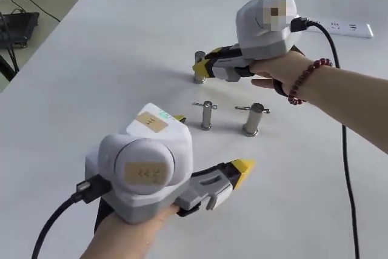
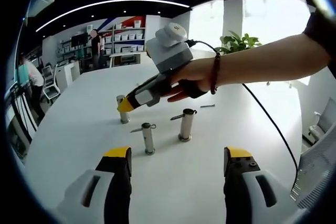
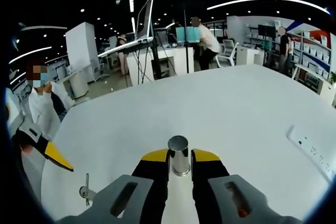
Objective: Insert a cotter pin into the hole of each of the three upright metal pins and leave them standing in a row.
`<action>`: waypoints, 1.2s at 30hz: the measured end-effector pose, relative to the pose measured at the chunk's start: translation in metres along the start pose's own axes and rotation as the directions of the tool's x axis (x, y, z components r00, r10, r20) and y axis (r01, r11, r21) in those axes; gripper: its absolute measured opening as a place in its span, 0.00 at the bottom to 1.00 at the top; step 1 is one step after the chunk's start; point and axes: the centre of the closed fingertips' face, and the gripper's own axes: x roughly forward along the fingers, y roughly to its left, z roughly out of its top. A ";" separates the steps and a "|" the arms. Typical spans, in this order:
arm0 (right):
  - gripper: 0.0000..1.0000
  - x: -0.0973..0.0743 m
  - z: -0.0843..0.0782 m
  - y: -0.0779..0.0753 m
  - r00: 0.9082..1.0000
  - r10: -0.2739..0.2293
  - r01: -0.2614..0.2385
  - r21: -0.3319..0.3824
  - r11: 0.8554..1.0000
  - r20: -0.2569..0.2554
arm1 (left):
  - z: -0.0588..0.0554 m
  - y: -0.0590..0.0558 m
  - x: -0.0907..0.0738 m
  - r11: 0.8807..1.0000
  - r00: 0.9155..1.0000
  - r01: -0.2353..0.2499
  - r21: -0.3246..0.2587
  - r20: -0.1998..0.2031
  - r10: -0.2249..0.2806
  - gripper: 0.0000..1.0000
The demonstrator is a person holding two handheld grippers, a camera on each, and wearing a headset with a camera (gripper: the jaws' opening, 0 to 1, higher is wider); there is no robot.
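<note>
Three upright metal pins stand on the white table. The far pin [image 1: 199,72] [image 3: 178,155] sits between the yellow-tipped jaws of my right gripper [image 1: 200,68] [image 3: 179,158], which is shut on its shaft; no cotter pin shows in it. The middle pin [image 1: 207,115] [image 2: 149,137] and the right pin [image 1: 254,118] [image 2: 186,124] each carry a cotter pin through the top. My left gripper [image 1: 211,141] [image 2: 178,155] hangs open in front of them, holding nothing. A thin metal piece [image 2: 207,106] lies on the table beyond the right pin.
A white power strip [image 1: 345,27] [image 3: 315,153] lies at the table's far right. A black cable [image 1: 345,150] runs from the right gripper down the right side. Office desks, shelves and people stand beyond the table.
</note>
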 end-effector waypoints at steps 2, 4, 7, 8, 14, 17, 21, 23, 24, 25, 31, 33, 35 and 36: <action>0.09 0.002 0.000 0.001 1.000 0.011 -0.011 0.001 1.000 0.006 | 0.000 0.001 -0.001 1.000 1.000 -0.004 0.001 -0.001 0.004 0.71; 0.09 0.002 0.001 0.002 1.000 0.012 -0.012 -0.025 1.000 0.007 | -0.002 0.001 -0.002 1.000 1.000 -0.006 0.000 -0.006 0.006 0.71; 0.09 0.002 0.001 0.003 1.000 0.016 -0.016 -0.039 0.999 0.000 | -0.005 0.002 -0.003 1.000 1.000 -0.011 0.000 -0.016 0.011 0.70; 0.09 0.001 0.000 0.003 1.000 0.018 -0.018 -0.051 0.999 -0.004 | -0.005 0.002 -0.003 1.000 1.000 -0.011 0.000 -0.017 0.011 0.70; 0.08 -0.001 -0.002 0.002 1.000 0.014 -0.015 -0.074 0.997 -0.016 | -0.005 0.001 -0.003 1.000 1.000 -0.015 0.008 -0.019 0.015 0.70; 0.08 -0.006 -0.003 0.000 1.000 0.010 -0.012 -0.068 0.998 -0.026 | -0.005 0.001 -0.003 1.000 1.000 -0.016 0.007 -0.016 0.016 0.69; 0.08 -0.013 -0.008 -0.005 0.999 0.002 -0.004 -0.055 0.998 -0.035 | -0.004 0.001 -0.003 1.000 1.000 -0.015 0.011 -0.016 0.015 0.69; 0.08 -0.020 -0.011 -0.007 0.999 -0.008 0.007 -0.049 0.999 -0.037 | -0.003 0.002 -0.003 1.000 1.000 -0.016 0.018 -0.013 0.016 0.69; 0.08 -0.023 -0.013 -0.008 0.999 -0.016 0.014 -0.047 0.999 -0.041 | -0.003 0.002 -0.003 1.000 1.000 -0.016 0.017 -0.012 0.016 0.69; 0.08 -0.025 -0.014 -0.009 0.999 -0.018 0.016 -0.047 0.999 -0.042 | -0.003 0.002 -0.003 1.000 1.000 -0.018 0.015 -0.012 0.018 0.69; 0.08 -0.046 -0.021 -0.011 0.998 -0.039 0.036 -0.055 0.998 -0.058 | -0.003 0.002 -0.003 1.000 1.000 -0.017 0.024 -0.017 0.017 0.69; 0.08 -0.054 -0.025 -0.017 0.997 -0.053 0.050 -0.047 0.998 -0.061 | -0.002 0.001 -0.003 0.999 1.000 -0.017 0.029 -0.015 0.017 0.69; 0.08 -0.061 -0.028 -0.018 0.996 -0.060 0.058 -0.037 0.998 -0.061 | -0.002 0.001 -0.004 0.999 1.000 -0.017 0.029 -0.014 0.017 0.68; 0.08 -0.064 -0.030 -0.018 0.996 -0.063 0.062 -0.027 0.998 -0.061 | 0.000 0.000 -0.004 1.000 1.000 -0.017 0.026 -0.008 0.017 0.68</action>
